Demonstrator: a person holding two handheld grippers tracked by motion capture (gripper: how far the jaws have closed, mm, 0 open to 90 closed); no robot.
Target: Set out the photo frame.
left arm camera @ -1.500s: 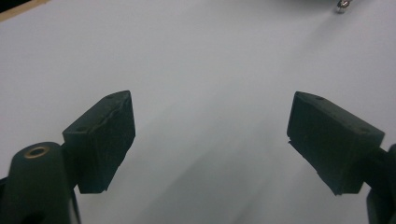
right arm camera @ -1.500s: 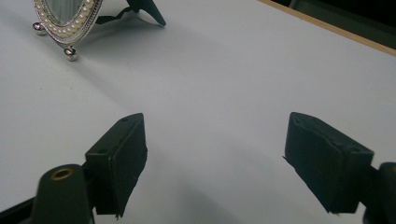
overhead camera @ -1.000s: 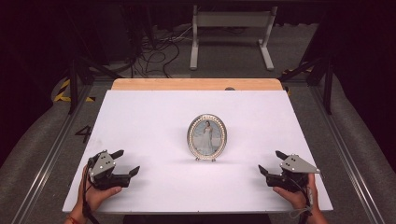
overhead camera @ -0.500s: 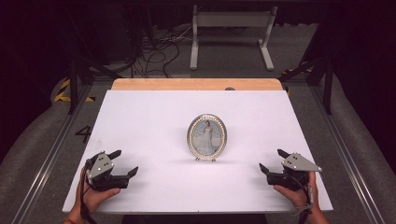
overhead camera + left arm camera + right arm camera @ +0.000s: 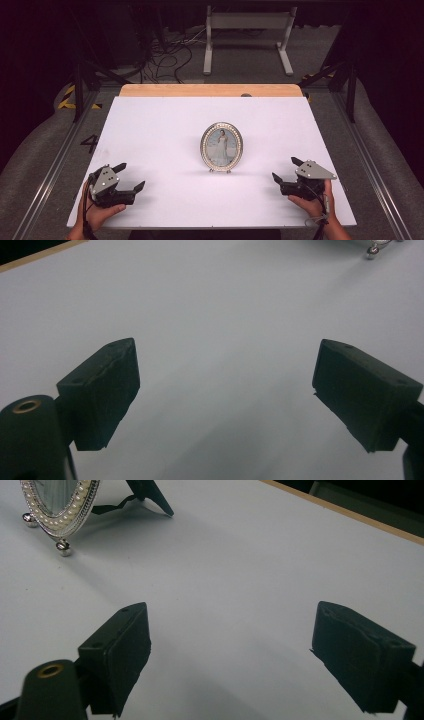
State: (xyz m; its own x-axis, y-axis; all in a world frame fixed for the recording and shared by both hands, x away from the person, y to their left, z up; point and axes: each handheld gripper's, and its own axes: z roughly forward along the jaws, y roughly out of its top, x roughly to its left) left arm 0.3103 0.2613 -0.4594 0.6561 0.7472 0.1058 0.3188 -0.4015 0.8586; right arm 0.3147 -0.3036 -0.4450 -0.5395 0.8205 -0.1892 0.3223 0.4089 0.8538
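On the white table [image 5: 165,130], my left gripper [image 5: 129,177] and right gripper [image 5: 285,171], jaws spread, flank an upright oval pearl-rimmed silver photo frame [image 5: 221,146].

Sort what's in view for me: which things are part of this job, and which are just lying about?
Job:
oval picture frame, upright mid-table
left hand-held gripper, open
right hand-held gripper, open

Lying about:
cables on the floor
white stand behind the table

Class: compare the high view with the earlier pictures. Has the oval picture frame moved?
No. The oval picture frame stands at the same spot, equally far from the table's wooden far edge.
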